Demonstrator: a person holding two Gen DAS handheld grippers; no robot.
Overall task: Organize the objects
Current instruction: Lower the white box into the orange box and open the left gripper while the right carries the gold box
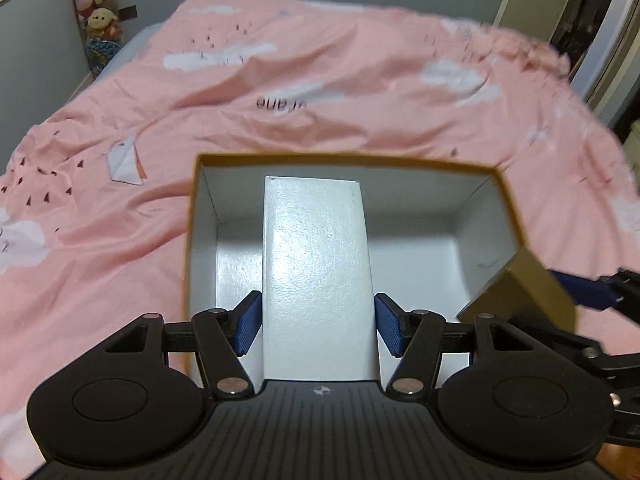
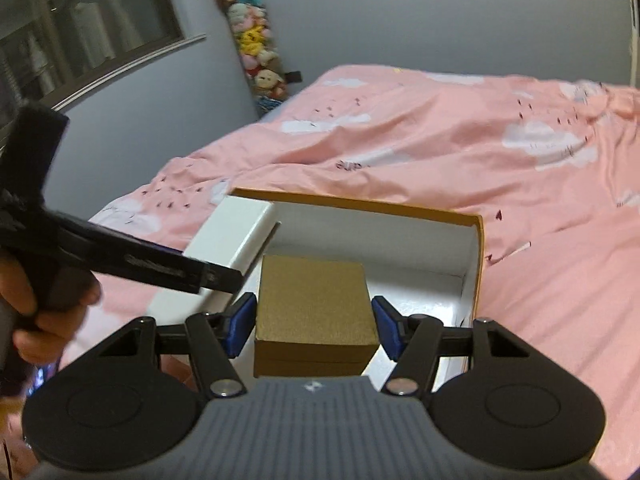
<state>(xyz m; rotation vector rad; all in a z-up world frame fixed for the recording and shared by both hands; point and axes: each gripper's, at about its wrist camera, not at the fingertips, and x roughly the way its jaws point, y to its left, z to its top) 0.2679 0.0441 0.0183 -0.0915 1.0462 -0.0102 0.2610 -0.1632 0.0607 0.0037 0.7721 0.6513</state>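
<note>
A: Left wrist view: a tall white box [image 1: 318,280] is clamped between the blue pads [image 1: 249,326] of the left gripper [image 1: 319,328], one pad pressed on each long side. It is held above an open tray box [image 1: 510,216] with a brown rim and a white inside, which is set on the pink bedcover [image 1: 320,80] near the bed's near edge.

B: And what is shown of the other side?

A: In the right wrist view a brown cardboard box [image 2: 316,304] is seen between the pads of the right gripper [image 2: 314,330]. The pads are laid against its two sides, so it is gripped, at a medium width. It is held over the near part of the same tray box [image 2: 478,264].

B: Is each tool seen from the other camera?

A: The brown box [image 1: 520,292] and a blue pad of the right gripper are seen at the right edge of the left wrist view. In the right wrist view the white box [image 2: 234,236] is seen tilted over the tray's left wall, with the left tool's black finger across it and a hand [image 2: 44,312] on its grip.

B: Anything else on the bed?

A: A small folded white paper [image 1: 124,160] is seen lying on the cover, well apart from the tray, toward the bed's left edge. Soft toys [image 2: 256,40] are stacked in the room corner beyond the bed's far corner.
</note>
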